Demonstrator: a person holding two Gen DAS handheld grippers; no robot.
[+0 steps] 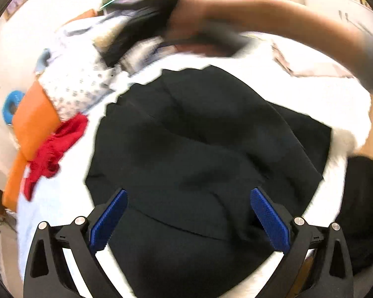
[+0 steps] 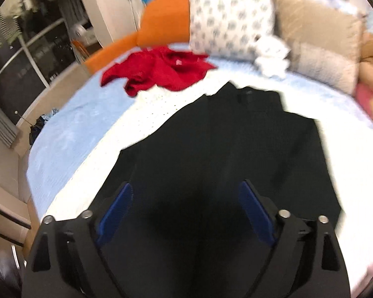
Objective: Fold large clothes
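Item: black garment [image 1: 206, 149], spread mostly flat on the bed [image 2: 82, 134] at its middle, long axis running from your near edge toward the pillows [image 2: 231, 22]. Your left gripper [image 1: 189, 221] and right gripper [image 2: 185, 213] both hover above its near end, jaws wide, holding nothing; which is nearer you cannot tell. Adjacent: red garment [image 2: 161, 69] crumpled toward the far-left corner, apart from it.

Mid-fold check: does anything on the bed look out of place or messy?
The red garment lies crumpled near the pillows, not folded. The black garment is spread on the bed, edges uneven. Both grippers, left and right, are open above it.
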